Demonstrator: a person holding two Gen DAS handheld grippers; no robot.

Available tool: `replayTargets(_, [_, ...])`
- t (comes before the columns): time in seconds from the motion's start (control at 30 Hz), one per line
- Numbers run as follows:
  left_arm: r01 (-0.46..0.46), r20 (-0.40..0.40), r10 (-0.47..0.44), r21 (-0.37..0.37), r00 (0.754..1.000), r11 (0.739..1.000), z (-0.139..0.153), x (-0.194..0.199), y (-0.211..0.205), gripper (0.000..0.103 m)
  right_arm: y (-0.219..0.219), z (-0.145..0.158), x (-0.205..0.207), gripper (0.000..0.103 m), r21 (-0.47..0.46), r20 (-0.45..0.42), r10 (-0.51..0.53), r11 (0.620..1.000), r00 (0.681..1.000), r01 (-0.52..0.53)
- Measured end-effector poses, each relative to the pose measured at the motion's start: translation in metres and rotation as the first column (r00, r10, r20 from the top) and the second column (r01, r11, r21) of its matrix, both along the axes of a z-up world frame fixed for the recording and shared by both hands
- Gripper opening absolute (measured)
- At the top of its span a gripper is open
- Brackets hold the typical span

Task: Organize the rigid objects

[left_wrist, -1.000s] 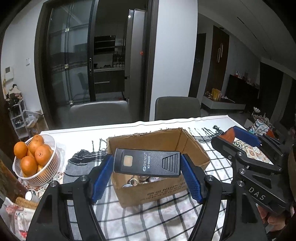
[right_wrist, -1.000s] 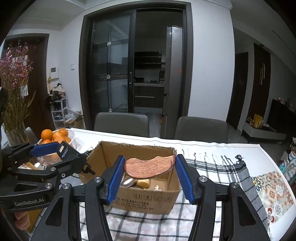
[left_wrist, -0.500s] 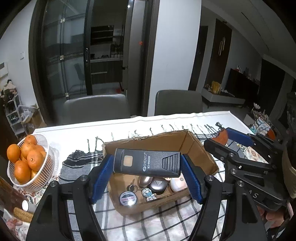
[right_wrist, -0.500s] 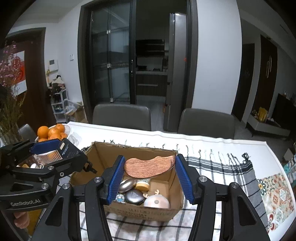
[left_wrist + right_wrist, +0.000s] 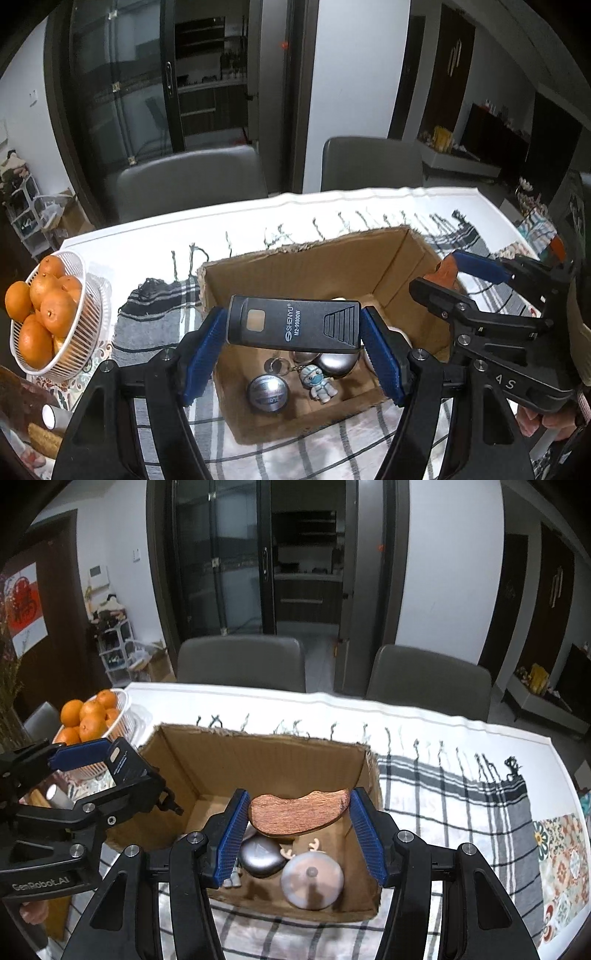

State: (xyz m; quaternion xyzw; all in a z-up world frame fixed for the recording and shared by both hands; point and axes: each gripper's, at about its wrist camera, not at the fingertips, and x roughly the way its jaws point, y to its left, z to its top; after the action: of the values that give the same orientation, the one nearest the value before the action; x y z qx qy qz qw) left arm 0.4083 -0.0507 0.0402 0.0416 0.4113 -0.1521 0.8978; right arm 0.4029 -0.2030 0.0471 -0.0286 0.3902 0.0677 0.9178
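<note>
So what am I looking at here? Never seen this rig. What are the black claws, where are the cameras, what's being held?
No robot: a person holds a hand-operated two-finger gripper in each hand, with a fisheye camera on each looking along its fingers. The left gripper is clamped on a black device. The right gripper is clamped on a curved wooden piece. Each view also catches the other gripper at its edge. Both hang over an open cardboard box on a checked cloth. The box holds a small figure keychain, a round tin and a bell-like dome. A basket of oranges stands at the left.
</note>
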Motion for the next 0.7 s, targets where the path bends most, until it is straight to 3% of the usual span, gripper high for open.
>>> replayTargets(0.17, [0.005,-0.045,-0.002,0.051,0.999,0.999,-0.011,0.011,-0.005,0.073,-0.001,-0.016,0.014,0.057,-0.02,-0.059,0.006,1.0,0.998,-0.007])
replayTargets(0.57, [0.011,-0.159,0.001,0.074,0.987,0.997,-0.035,0.026,-0.008,0.073,0.0,-0.044,0.033,0.057,-0.024,-0.191,0.031,0.999,0.981,-0.037])
replayTargets(0.7, [0.015,-0.164,0.001,0.096,0.987,0.995,-0.036,0.026,-0.011,0.073,0.0,-0.052,0.037,0.057,-0.032,-0.234,0.032,0.999,0.972,-0.041])
